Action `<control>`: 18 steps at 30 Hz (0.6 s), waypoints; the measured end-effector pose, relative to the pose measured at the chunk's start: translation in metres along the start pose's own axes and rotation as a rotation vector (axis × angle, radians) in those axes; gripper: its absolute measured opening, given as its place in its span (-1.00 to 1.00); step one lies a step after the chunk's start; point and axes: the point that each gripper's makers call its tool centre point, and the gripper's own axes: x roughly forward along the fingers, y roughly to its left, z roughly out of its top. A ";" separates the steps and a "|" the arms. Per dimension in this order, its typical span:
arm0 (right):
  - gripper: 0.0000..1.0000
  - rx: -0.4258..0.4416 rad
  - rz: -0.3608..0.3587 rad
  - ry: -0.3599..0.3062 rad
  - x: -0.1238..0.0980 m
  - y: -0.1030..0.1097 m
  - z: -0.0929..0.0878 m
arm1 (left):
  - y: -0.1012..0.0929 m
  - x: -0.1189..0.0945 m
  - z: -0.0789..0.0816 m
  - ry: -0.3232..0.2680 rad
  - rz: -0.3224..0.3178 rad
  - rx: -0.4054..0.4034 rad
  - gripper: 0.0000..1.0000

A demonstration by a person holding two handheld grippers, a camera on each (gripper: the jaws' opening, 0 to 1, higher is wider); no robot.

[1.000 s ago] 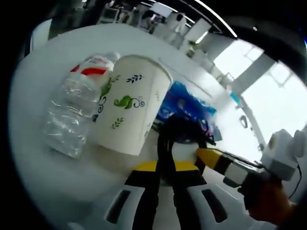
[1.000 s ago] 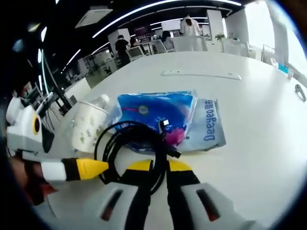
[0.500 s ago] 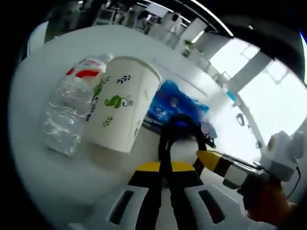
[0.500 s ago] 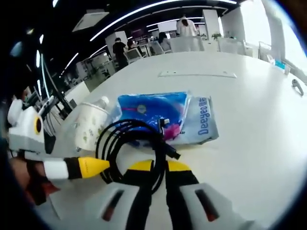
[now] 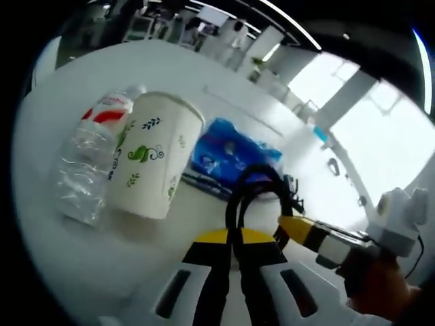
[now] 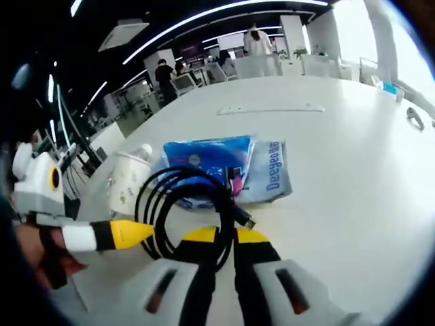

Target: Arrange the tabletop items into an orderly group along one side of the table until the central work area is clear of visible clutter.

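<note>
People (image 6: 259, 42) stand among desks and chairs (image 6: 268, 66) beyond the table's far end. Long ceiling light strips (image 6: 204, 24) glow overhead. Bright windows (image 5: 353, 115) line one side.

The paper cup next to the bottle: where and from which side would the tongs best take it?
Grip the paper cup across its upper wall, just below the rim, coming from its free side toward the blue packet. The plastic bottle lies right against its other side, leaving little room there. The cup stands upright and widens upward, so a light squeeze seems safest; thin paper walls would likely buckle.
</note>
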 end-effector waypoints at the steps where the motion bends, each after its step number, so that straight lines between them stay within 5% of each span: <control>1: -0.89 0.006 -0.002 -0.004 -0.002 -0.001 0.001 | -0.002 0.000 0.001 -0.002 -0.004 0.003 -1.00; 18: -0.89 0.053 -0.053 -0.050 -0.030 -0.027 0.011 | -0.042 0.003 0.002 0.008 -0.078 0.079 -1.00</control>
